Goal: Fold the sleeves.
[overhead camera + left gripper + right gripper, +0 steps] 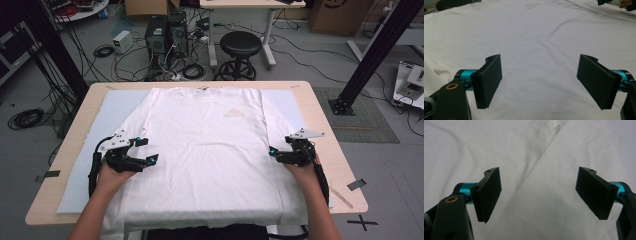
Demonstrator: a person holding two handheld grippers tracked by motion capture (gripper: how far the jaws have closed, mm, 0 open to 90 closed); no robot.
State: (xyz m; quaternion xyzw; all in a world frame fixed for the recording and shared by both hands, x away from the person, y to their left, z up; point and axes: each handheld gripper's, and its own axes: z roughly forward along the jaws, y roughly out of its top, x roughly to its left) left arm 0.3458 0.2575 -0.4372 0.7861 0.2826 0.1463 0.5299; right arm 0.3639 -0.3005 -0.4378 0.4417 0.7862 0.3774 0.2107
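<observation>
Wooden table (320, 107) under pale mat | white cotton T-shirt (205, 145) flat, collar far, hem near, long axis near-far | my left gripper (144, 150) over left side, right gripper (272, 151) at right edge, equally near | both jaws wide, empty

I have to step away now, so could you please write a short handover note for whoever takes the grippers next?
Left gripper: open, over the left side of the white T-shirt, holding nothing.
Right gripper: open, at the shirt's right edge, holding nothing.
The shirt lies flat, front up, on the pale mat on the table, its hem over the near edge.
Done: shirt spread out. Left: probably the folding; no fold made yet.
</observation>
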